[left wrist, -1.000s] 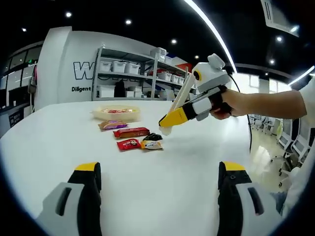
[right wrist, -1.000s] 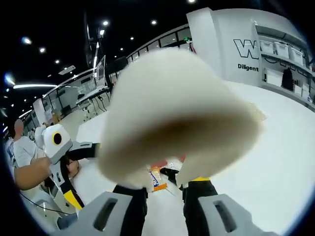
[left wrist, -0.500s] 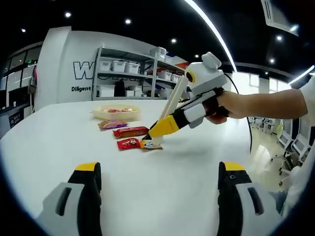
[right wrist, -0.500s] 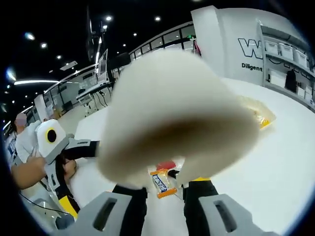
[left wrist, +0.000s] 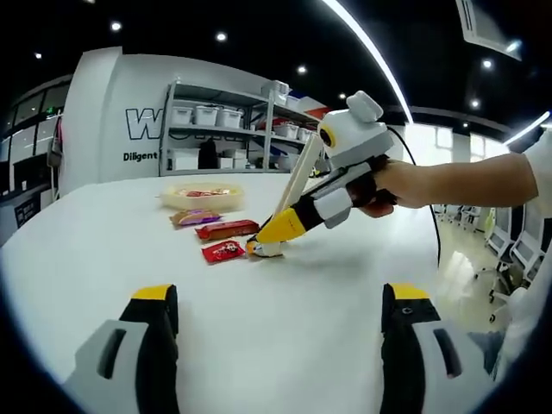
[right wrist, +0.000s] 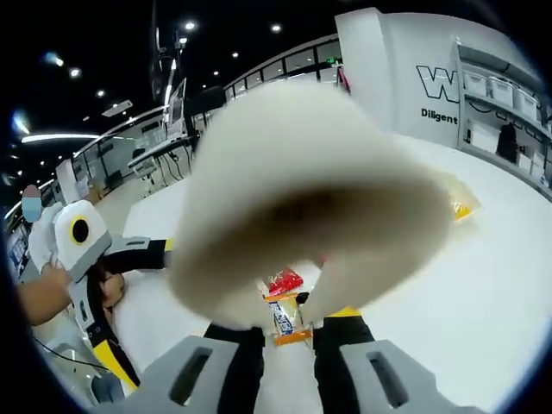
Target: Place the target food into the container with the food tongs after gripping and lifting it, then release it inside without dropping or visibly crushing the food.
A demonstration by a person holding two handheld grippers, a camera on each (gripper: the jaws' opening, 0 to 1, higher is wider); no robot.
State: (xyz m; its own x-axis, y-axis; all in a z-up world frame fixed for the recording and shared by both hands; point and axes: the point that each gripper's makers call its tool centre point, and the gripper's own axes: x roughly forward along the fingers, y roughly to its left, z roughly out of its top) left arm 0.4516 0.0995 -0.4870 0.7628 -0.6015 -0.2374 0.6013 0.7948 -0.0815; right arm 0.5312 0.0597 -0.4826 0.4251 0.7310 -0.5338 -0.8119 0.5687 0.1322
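Now the small orange-and-white snack packet (right wrist: 283, 317) is seen lying lengthwise just past the cream plastic food tongs (right wrist: 302, 198) clamped in the right gripper (right wrist: 285, 332), while the left gripper (left wrist: 280, 302) is kept apart, far back on the white desk (left wrist: 129, 250).

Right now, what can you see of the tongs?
The tongs are cream-coloured, plastic-looking, two long flat arms. The right gripper is shut on them and slants them down to the table, tips at an orange-edged snack packet. In the right gripper view their blurred joined end looms close, arms straddling that packet.
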